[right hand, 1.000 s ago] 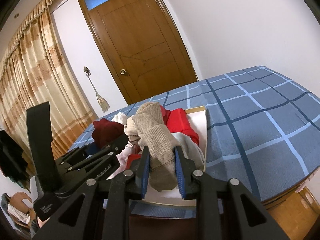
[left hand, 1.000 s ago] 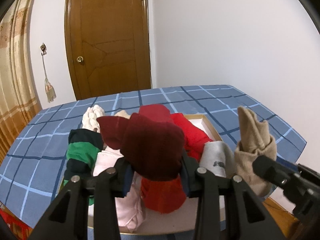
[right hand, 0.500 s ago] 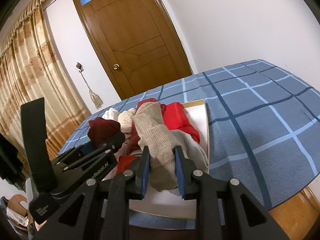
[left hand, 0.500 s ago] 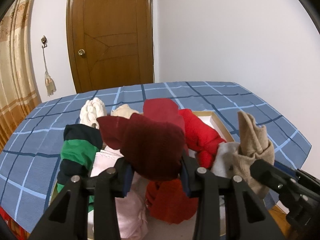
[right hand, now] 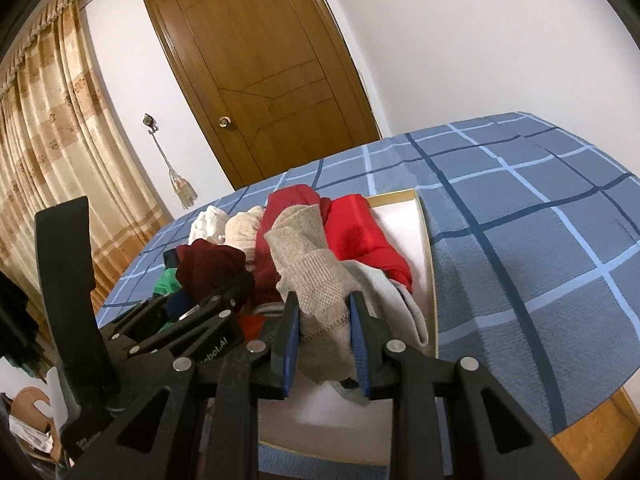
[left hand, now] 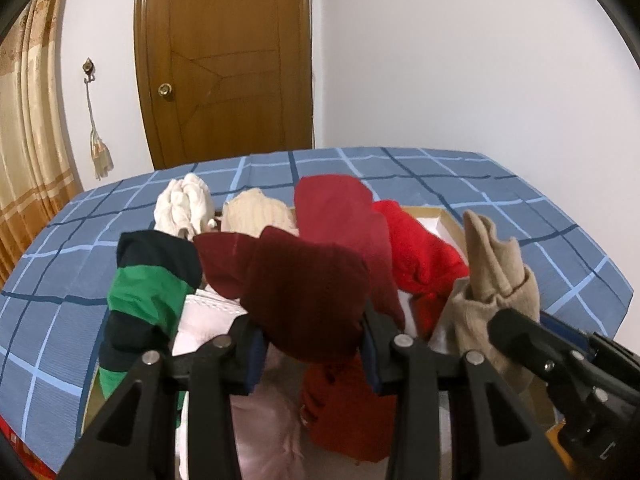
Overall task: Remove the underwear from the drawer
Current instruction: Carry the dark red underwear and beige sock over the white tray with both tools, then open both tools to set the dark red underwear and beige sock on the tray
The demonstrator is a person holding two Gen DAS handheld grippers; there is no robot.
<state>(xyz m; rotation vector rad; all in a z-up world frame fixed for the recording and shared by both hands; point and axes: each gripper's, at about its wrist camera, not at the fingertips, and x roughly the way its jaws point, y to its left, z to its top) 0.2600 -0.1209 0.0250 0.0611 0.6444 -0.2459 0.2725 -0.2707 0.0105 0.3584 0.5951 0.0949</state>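
An open drawer (right hand: 425, 240) with a white inside and a wooden rim rests on a blue checked bedcover (right hand: 520, 248), heaped with rolled garments. My left gripper (left hand: 312, 344) is shut on a dark maroon garment (left hand: 308, 292), held above the pile. The maroon garment (right hand: 208, 264) also shows in the right wrist view, at the tip of the left gripper (right hand: 208, 308). My right gripper (right hand: 324, 340) is shut on a beige knitted garment (right hand: 316, 280), whose top stands up at the drawer's right side (left hand: 492, 272).
In the drawer lie a green and navy striped piece (left hand: 148, 292), a pink one (left hand: 208, 316), bright red ones (left hand: 420, 256), cream knitted rolls (left hand: 184, 204) and a grey one (right hand: 388, 296). Behind the bed are a brown door (left hand: 228, 60), a curtain (right hand: 48, 152) and a white wall.
Both grippers have drifted forward and a little down over the drawer, each still clamped on its garment. The pile now sits closer and larger in both views.
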